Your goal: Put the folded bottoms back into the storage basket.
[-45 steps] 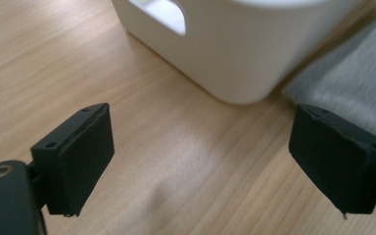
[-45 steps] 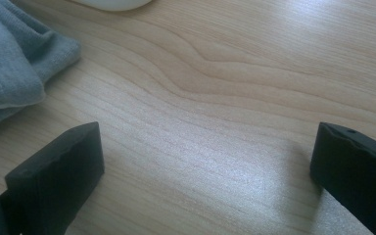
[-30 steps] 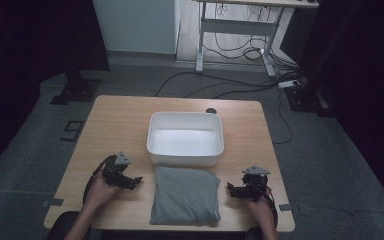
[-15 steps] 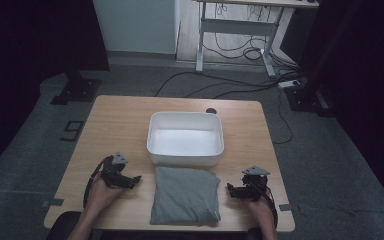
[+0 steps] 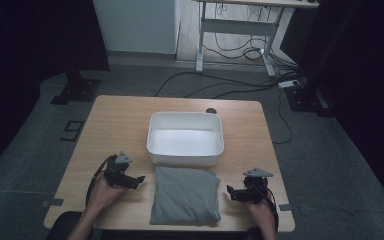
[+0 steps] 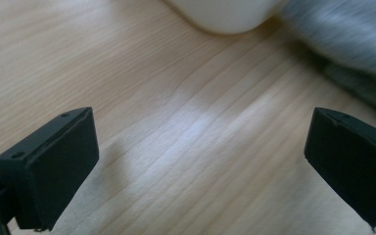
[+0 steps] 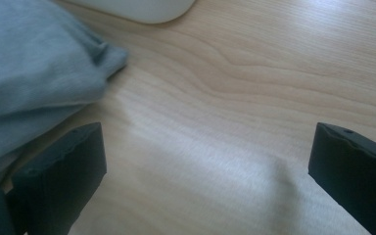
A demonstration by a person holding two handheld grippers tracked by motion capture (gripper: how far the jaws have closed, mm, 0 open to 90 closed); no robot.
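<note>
Both grippers, left gripper (image 5: 139,179) and right gripper (image 5: 229,192), gape wide and empty beside the folded grey cloth (image 5: 185,195) at lower centre; I'd slide each under an edge; lift level toward the white tub (image 5: 185,159).

L tongs (image 5: 139,179) & R tongs (image 5: 229,192) low, both gaping wide, jaws pointing inward, nothing gripped.

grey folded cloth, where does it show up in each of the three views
High view: the grey folded cloth lies at bottom centre, between the two grippers.
Left gripper view: upper right corner.
Right gripper view: upper left.
Shared landmark: the white tub, just beyond the cloth.
</note>
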